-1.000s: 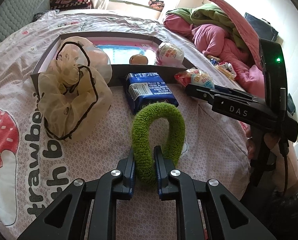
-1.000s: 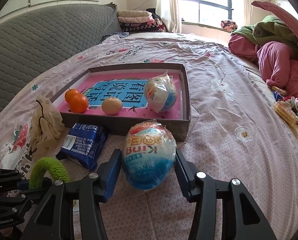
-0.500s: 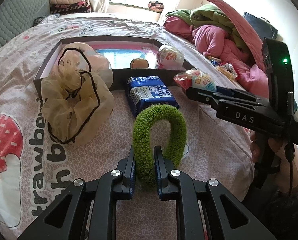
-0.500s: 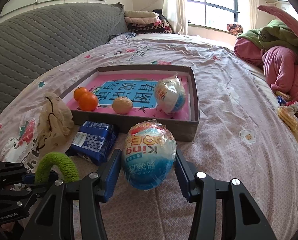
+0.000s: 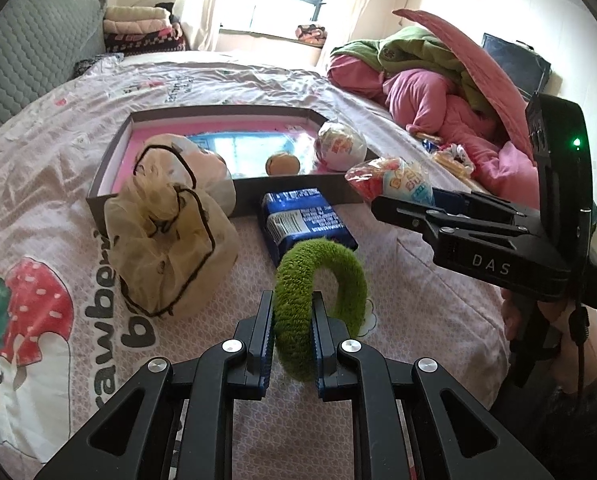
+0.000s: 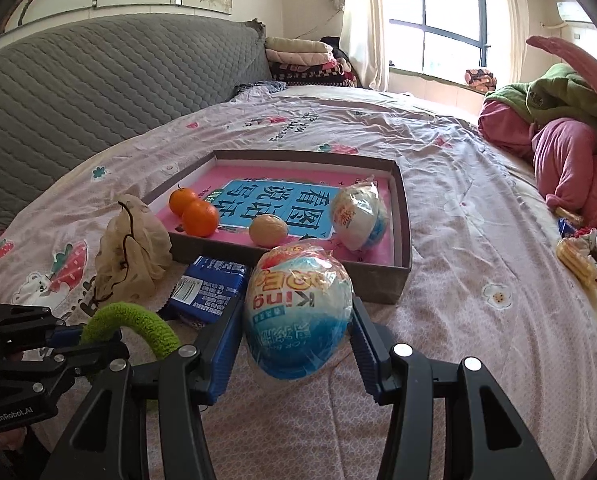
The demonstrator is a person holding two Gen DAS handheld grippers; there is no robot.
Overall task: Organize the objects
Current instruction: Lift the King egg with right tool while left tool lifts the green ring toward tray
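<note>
1. Left wrist view looks over the bed, whose pink printed cover carries everything, with a heap of pink and green bedding at its far right edge
2. Cardboard tray with a pink floor lies mid-bed, open side up; inside it sit two oranges by the left wall, a walnut-like ball near the front wall and a wrapped egg toward the right wall
3. Beige mesh pouch leans against the tray's front left corner
4. Blue packet lies flat just outside the tray's front wall
5. Right gripper is clamped on a large foil-wrapped egg, held in front of the tray's front wall
6. Left gripper is pinched tight on one leg of a green fuzzy ring, which arches up in front of the blue packet
</note>
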